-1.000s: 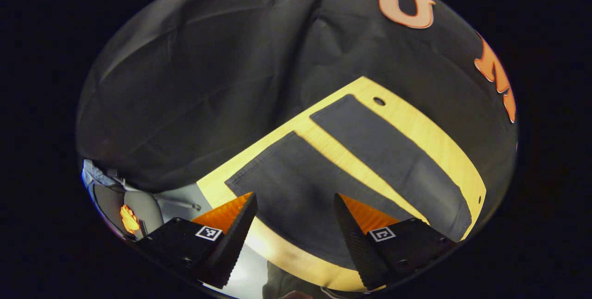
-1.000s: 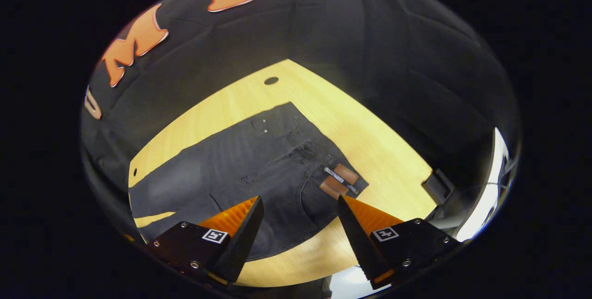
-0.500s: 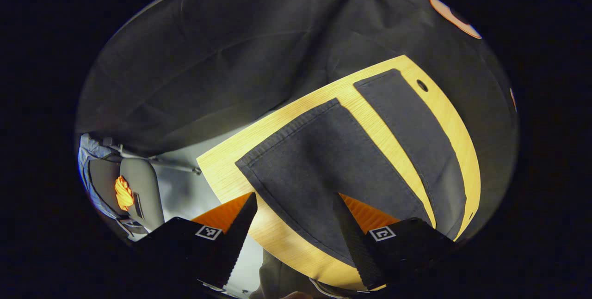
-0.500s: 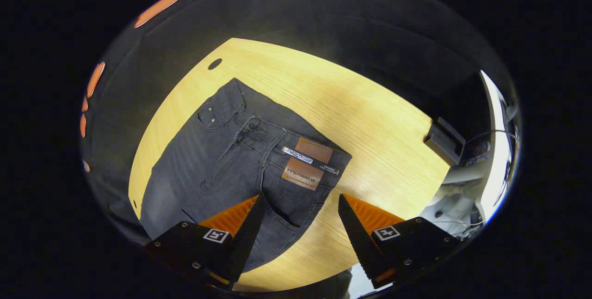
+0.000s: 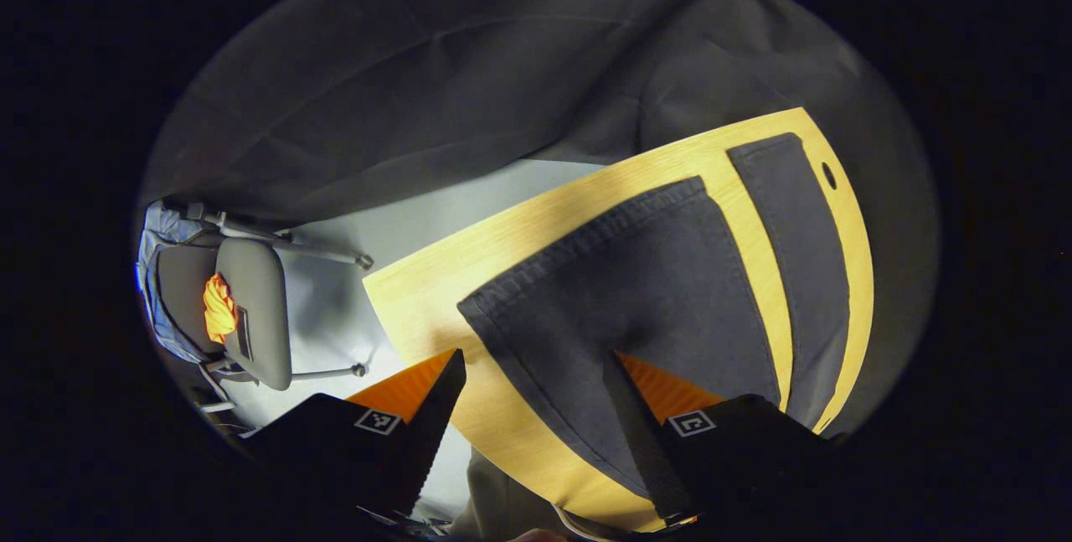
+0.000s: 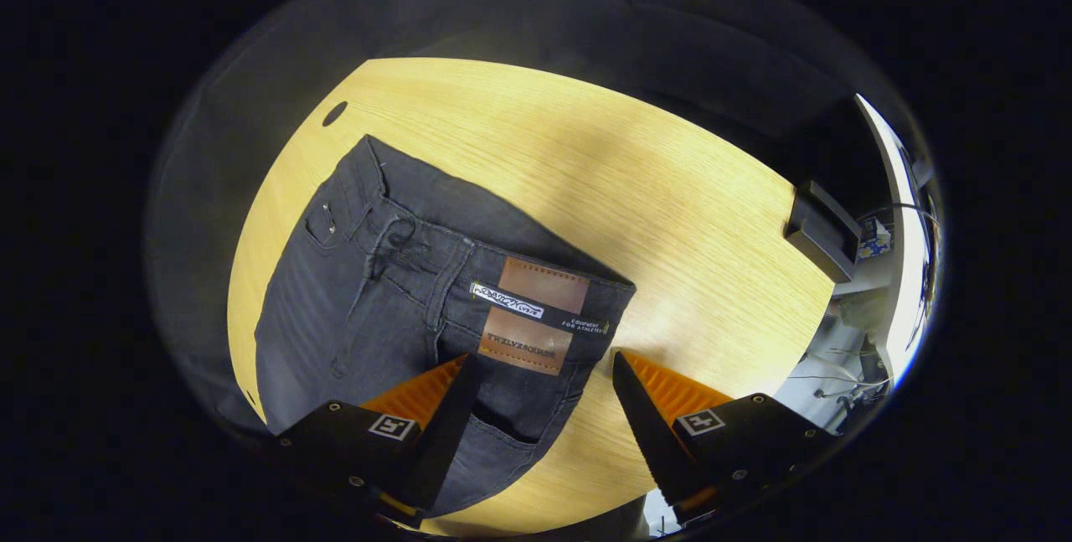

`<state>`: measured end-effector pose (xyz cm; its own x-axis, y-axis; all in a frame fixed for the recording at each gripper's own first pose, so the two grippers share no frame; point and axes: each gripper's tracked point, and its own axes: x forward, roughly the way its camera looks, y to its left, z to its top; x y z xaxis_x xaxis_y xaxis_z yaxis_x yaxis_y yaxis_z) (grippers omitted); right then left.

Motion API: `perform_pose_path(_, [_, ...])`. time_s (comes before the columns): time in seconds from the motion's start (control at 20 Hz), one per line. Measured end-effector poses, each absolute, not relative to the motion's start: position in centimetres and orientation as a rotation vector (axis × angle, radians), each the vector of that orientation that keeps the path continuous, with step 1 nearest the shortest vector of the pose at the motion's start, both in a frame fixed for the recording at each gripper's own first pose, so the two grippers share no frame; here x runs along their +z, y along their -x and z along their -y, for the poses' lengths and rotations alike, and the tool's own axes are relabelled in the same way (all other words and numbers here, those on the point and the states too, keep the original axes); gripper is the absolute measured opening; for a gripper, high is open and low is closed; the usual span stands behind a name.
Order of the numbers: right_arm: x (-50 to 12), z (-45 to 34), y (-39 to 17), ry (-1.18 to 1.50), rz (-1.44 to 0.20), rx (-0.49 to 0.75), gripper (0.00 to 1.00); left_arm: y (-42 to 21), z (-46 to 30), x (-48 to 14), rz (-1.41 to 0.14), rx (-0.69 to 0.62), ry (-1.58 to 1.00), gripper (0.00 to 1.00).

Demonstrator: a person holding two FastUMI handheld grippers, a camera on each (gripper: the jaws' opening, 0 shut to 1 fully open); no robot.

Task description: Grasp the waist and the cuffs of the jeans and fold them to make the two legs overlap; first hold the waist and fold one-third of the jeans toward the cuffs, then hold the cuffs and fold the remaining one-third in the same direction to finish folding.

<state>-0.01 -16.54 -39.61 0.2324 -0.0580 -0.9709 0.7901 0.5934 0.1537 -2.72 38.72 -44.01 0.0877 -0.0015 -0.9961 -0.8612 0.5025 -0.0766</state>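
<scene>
Dark jeans (image 6: 394,299) lie flat on the wooden table (image 6: 636,182), legs spread apart with bare wood between them. Left gripper (image 5: 536,408) hangs above the near leg's cuff (image 5: 578,249), fingers wide apart — nothing between them. Right gripper (image 6: 544,408) hangs above the waistband by the leather patch (image 6: 532,316), fingers likewise spread, empty. A grey chair (image 5: 251,307) stands on the floor beyond the table's cuff end.
</scene>
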Motion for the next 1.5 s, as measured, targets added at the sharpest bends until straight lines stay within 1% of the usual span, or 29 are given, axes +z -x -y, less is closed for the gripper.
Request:
perform_pose_path(0.15, [-40.1,16.8,0.0,-0.702,-1.248,-0.687,0.95,4.0,-39.5,-45.7,-1.406,0.81,0.878,0.99])
perform_pose_path(0.25, [-40.3,16.8,-0.1,-0.665,-1.284,-0.721,0.93,4.2,-40.0,-45.9,-1.419,0.811,0.844,0.98])
perform_pose_path(0.3, [-40.5,16.8,-0.1,-0.638,-1.302,-0.737,0.91,3.8,-39.9,-45.5,-1.397,0.836,0.84,0.96])
perform_pose_path(0.4, [-40.6,16.6,-0.2,-0.638,-1.294,-0.757,0.9,3.5,-39.6,-45.9,-1.35,0.879,0.831,0.98])
perform_pose_path(0.45, [-40.5,16.6,-0.3,-0.639,-1.279,-0.762,0.84,3.1,-39.6,-45.6,-1.336,0.864,0.807,0.91])
perform_pose_path(0.5, [-40.5,16.6,-0.2,-0.64,-1.269,-0.769,0.78,2.9,-39.6,-45.5,-1.335,0.831,0.774,0.92])
perform_pose_path(0.55, [-40.5,16.5,-0.1,-0.658,-1.251,-0.797,0.73,2.3,-39.5,-45.5,-1.327,0.801,0.749,0.75])
perform_pose_path(0.6, [-40.5,16.4,-0.2,-0.665,-1.243,-0.808,0.77,1.8,-39.1,-45.3,-1.324,0.764,0.729,0.71])
perform_pose_path(0.65, [-40.3,16.3,-0.1,-0.662,-1.239,-0.798,0.65,1.0,-39.1,-45.5,-1.303,0.729,0.725,0.5])
perform_pose_path(0.7, [-40.5,16.3,-0.3,-0.73,-1.204,-0.875,0.59,0.2,-38.7,-45.4,-1.319,0.716,0.718,0.29])
perform_pose_path(0.75, [-40.3,15.7,-0.5,-0.731,-1.2,-0.875,0.3,-0.2,-38.7,-45.4,-1.312,0.673,0.698,0.08])
perform_pose_path(0.8, [-40.3,15.9,-0.4,-0.722,-1.215,-0.857,0.28,-0.6,-38.7,-45.3,-1.292,0.636,0.705,0.08])
perform_pose_path(0.85, [-40.3,15.1,-0.4,-0.761,-1.233,-0.824,0.28,-1.0,-38.8,-45.9,-1.262,0.625,0.739,0.05])
perform_pose_path(0.9, [-40.0,14.8,-0.7,-0.819,-1.216,-0.802,0.28,-1.7,-38.6,-45.7,-1.246,0.599,0.788,0.01])
perform_pose_path(0.95, [-40.4,14.9,-1.2,-0.908,-1.157,-0.822,0.28,-2.2,-38.5,-45.5,-1.225,0.595,0.833,0.01])
perform_pose_path(1.0, [-40.8,14.6,-1.7,-1.017,-1.098,-0.824,0.07,-2.1,-38.4,-45.1,-1.205,0.586,0.879,0.01])
perform_pose_path(1.05, [-38.9,14.1,-1.8,-1.084,-1.063,-0.769,0.07,-2.0,-38.4,-44.7,-1.186,0.585,0.909,0.01])
perform_pose_path(1.1, [-38.3,14.5,-1.5,-1.116,-1.024,-0.754,0.07,-2.2,-38.6,-44.1,-1.158,0.576,0.927,0.01])
perform_pose_path(1.25, [-36.6,14.2,-2.1,-1.234,-0.91,-0.65,0.07,-2.9,-39.1,-41.4,-1.075,0.547,0.911,0.01])
perform_pose_path(1.5, [-33.3,13.5,-3.8,-1.29,-0.823,-0.521,0.07,-5.0,-39.3,-36.5,-0.965,0.529,0.91,0.01])
